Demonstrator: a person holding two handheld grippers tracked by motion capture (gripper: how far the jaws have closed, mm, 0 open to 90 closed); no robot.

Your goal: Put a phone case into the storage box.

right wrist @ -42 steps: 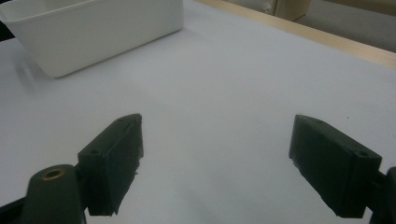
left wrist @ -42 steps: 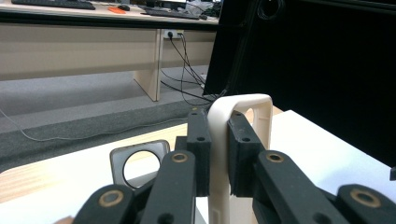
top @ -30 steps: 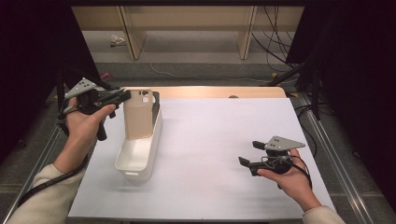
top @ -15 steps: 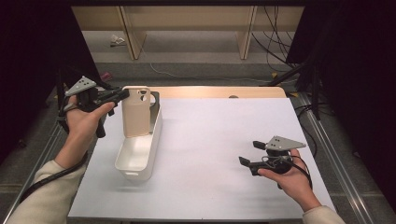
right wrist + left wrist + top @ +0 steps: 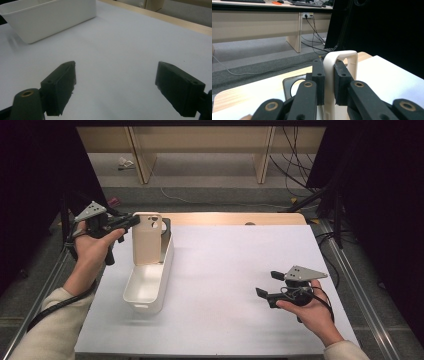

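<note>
A beige phone case (image 5: 147, 242) stands upright over the far end of a white bin (image 5: 162, 285) on the left of the table. My left gripper (image 5: 132, 221) is shut on the case's top edge from the left. In the left gripper view the two pads of that gripper (image 5: 329, 75) press on the beige rim (image 5: 344, 53). Behind the beige case, a dark phone case (image 5: 167, 226) leans in the bin and shows its round opening (image 5: 288, 86). My right gripper (image 5: 269, 284) is held low over the white sheet at the right, open and holding nothing (image 5: 116, 85).
A white sheet (image 5: 230, 270) covers the table, with a wooden strip (image 5: 235, 218) along the far edge. The bin's long side (image 5: 55, 17) lies beyond the right gripper. Past the table are desk legs and cables on the floor (image 5: 290, 175). Dark screens stand on both sides.
The left gripper has lifted the beige case slightly and set it more upright over the bin. The right hand has stayed where it was.
</note>
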